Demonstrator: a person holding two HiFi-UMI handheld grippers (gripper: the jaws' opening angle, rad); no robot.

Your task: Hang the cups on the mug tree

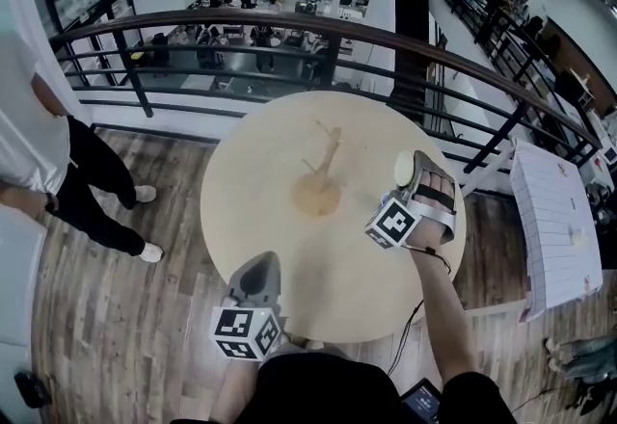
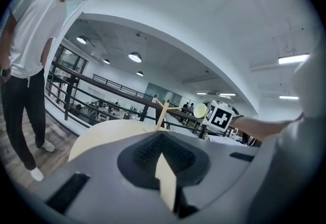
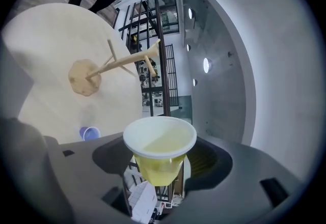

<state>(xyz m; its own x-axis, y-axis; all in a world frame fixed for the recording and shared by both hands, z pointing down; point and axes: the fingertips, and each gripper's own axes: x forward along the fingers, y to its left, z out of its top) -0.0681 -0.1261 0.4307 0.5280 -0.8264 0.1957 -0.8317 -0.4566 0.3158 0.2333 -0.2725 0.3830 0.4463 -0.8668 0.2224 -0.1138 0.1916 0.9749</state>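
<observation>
Yellow cup, purple cup, pale-wood mug tree, cream table

Round pale wood tabletop on a grey-brown plank floor. Bystander at left in white top, dark trousers and white shoes, standing near the tabletop. Dark curved railing behind it, office desks on a lower level beyond. White ruled sheet at right.
</observation>
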